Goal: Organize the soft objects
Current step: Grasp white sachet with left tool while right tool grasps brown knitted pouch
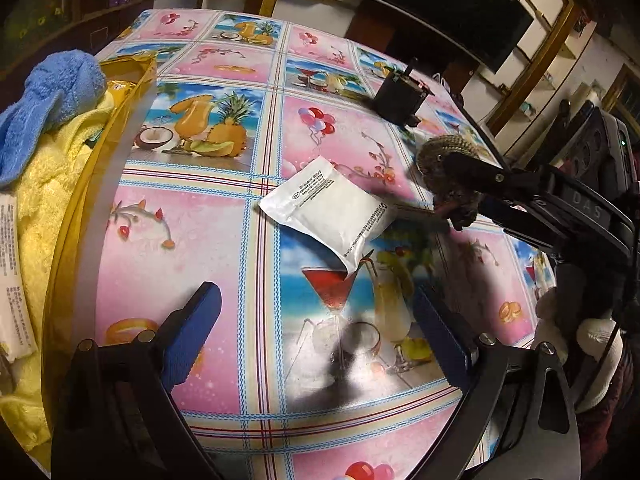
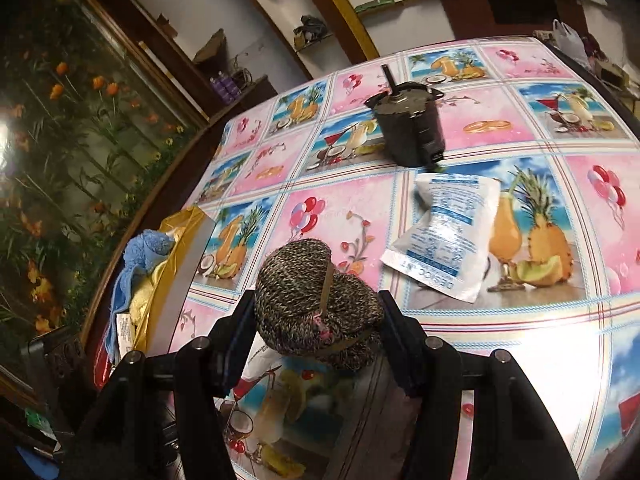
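Observation:
My right gripper (image 2: 316,332) is shut on a speckled brown knitted bundle (image 2: 312,300) and holds it above the table; it also shows in the left wrist view (image 1: 448,168). My left gripper (image 1: 316,332) is open and empty, low over the tablecloth. A white soft packet (image 1: 332,212) lies flat ahead of it, between the two grippers. In the right wrist view the packet (image 2: 444,236) lies to the right of the bundle. A gold bin (image 1: 120,120) at the table's left edge holds a blue towel (image 1: 48,100) and a yellow towel (image 1: 44,184).
A dark cylindrical motor-like object (image 1: 400,96) stands on the far side of the table (image 2: 408,124). The table (image 1: 200,220) has a pink and blue patterned cloth. A white labelled packet (image 1: 12,280) lies in the bin. Shelves and a dark screen stand behind.

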A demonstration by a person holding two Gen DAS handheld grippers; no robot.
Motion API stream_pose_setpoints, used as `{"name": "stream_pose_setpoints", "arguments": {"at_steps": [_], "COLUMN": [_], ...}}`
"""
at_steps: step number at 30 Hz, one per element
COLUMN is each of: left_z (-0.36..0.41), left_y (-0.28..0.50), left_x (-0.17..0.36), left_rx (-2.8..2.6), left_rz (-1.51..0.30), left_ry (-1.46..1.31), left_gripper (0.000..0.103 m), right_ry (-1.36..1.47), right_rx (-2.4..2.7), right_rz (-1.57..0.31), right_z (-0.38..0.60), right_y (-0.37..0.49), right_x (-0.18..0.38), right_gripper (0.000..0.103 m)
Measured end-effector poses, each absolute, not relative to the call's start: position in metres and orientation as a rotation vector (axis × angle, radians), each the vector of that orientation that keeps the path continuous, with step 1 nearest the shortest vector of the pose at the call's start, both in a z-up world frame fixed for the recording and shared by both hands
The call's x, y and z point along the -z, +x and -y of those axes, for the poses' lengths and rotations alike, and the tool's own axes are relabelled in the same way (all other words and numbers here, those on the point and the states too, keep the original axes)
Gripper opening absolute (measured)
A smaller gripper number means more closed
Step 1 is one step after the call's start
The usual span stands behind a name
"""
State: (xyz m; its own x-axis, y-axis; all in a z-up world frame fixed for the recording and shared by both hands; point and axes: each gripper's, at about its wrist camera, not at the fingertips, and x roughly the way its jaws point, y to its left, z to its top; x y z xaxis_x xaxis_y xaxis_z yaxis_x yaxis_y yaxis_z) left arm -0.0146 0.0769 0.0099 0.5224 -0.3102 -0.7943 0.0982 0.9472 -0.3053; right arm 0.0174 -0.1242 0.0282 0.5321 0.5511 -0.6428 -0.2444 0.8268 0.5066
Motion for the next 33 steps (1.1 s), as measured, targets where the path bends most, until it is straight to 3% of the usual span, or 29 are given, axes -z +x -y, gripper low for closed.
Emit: {"name": "stream_pose_setpoints", "arguments": {"at_steps": [6,10,15,16,17,18,19,21,25,33], "left_z": [-0.047,-0.025,-0.023,-0.022,-0.021,-0.018,-0.018,-0.018,-0.029,-0.05], "left_y": [0.02,0.047,0.053,0.052,0.05,0.049,0.047,0.042,0.034,0.026], "left_x": [-0.022,-0.001,0.007,0.006,0.003,-0.001,-0.004,-0.013,-0.025,-0.021], "left_rx": [0.205,0.221,0.266,0.269,0.281,0.29,0.296,0.297,0.308,0.288], "left_rz": [-0.946,-0.99,-0.987,-0.985,-0.973,-0.972,-0.975,-0.957,-0.943,-0.967], "left_ry": [-0.005,0.173,0.142,0.143,0.145,0.151,0.152,0.157,0.098,0.029], "left_gripper": [0.097,0.097,0.097,0.091,0.072,0.069,0.052,0.029,0.021,0.021], "right_ry": [0.553,0.558,0.58,0.58,0.574,0.565,0.555,0.535,0.512,0.49], "right_rx": [-0.46,-0.458,-0.467,-0.47,-0.472,-0.471,-0.47,-0.461,-0.449,-0.434], "right_rz": [-0.897,-0.863,-0.869,-0.869,-0.867,-0.863,-0.858,-0.846,-0.831,-0.852], "right_z": [0.157,0.159,0.163,0.163,0.162,0.161,0.16,0.158,0.156,0.152], "right_y": [0.02,0.014,0.015,0.014,0.013,0.013,0.012,0.011,0.01,0.012], "right_x": [-0.014,-0.024,-0.022,-0.022,-0.023,-0.023,-0.024,-0.026,-0.027,-0.021], "right_gripper": [0.058,0.059,0.059,0.059,0.059,0.059,0.059,0.059,0.059,0.059]}}
